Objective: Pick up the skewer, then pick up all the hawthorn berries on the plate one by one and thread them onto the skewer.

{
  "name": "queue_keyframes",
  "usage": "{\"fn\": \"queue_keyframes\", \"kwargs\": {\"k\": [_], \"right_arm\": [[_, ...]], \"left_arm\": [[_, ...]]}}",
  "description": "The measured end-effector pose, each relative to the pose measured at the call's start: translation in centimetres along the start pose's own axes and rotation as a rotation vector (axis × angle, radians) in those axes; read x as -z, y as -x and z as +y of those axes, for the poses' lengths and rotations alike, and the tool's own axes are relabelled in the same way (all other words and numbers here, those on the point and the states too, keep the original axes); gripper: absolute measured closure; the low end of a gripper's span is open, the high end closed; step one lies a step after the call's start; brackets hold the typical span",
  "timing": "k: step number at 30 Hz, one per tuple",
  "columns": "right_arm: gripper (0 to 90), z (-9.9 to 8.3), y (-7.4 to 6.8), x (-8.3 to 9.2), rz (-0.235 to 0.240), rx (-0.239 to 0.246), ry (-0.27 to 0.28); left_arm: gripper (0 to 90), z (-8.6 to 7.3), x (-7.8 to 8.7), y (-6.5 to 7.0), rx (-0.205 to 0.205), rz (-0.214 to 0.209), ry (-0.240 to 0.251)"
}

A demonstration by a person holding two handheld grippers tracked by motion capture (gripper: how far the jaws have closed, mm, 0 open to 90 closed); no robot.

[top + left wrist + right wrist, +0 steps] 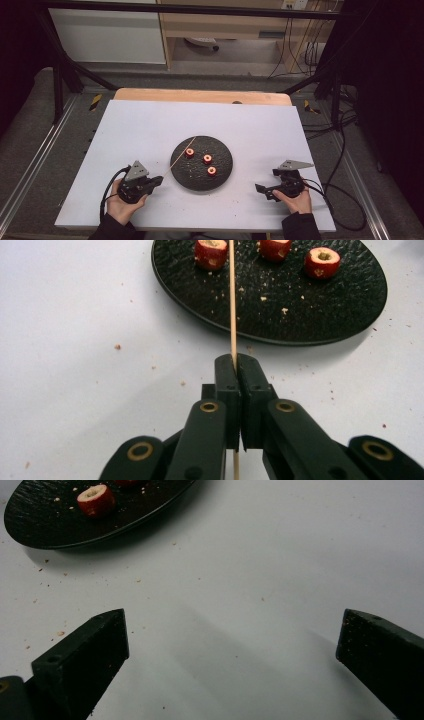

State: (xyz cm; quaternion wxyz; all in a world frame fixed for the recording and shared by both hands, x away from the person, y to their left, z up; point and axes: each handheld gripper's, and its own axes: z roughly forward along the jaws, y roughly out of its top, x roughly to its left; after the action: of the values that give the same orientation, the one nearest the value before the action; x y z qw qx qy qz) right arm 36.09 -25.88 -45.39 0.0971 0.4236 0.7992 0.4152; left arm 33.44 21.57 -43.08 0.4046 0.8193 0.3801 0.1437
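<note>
**Thin wooden skewer aimed at cored red fruit on the plate**

The thin wooden skewer (232,300) is pinched between the fully closed jaws of the left gripper (235,362), near the stick's rear end, so most of its length reaches forward over the rim of the round black textured plate (220,172). Its tip lies beside the nearest of three red, hollow-cored fruit pieces (189,152), which sit loose in a row on the plate. The right gripper (232,635) hovers over the white desk (150,125) to the plate's right, jaws spread wide and holding nothing.

Risks, as I judge them: gripped so far back, the slender stick could flex or snap if pushed off-axis. An unsteadied fruit piece may also roll or slide away rather than be pierced.
</note>
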Motion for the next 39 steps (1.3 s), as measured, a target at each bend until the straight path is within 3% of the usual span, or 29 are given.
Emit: {"fn": "queue_keyframes", "kwargs": {"k": [13, 19, 29, 39], "right_arm": [[0.6, 2.9, -1.8, -0.9, 0.001, 0.024, -0.021], [0.5, 4.6, -3.1, -2.1, 0.011, 0.054, -0.031], [0.5, 6.9, -4.9, -3.6, -0.013, 0.082, -0.07], [3.0, 9.8, -7.4, -4.9, -0.003, 0.142, -0.164]], "left_arm": [[88.2, -1.1, 0.9, 0.0, -0.003, -0.008, 0.038], [88.2, -1.3, 0.9, 0.0, 0.003, -0.015, 0.034], [88.2, -1.7, 0.7, -0.1, 0.007, -0.022, 0.029], [88.2, -1.7, 0.7, -0.1, 0.01, -0.019, 0.035]]}}
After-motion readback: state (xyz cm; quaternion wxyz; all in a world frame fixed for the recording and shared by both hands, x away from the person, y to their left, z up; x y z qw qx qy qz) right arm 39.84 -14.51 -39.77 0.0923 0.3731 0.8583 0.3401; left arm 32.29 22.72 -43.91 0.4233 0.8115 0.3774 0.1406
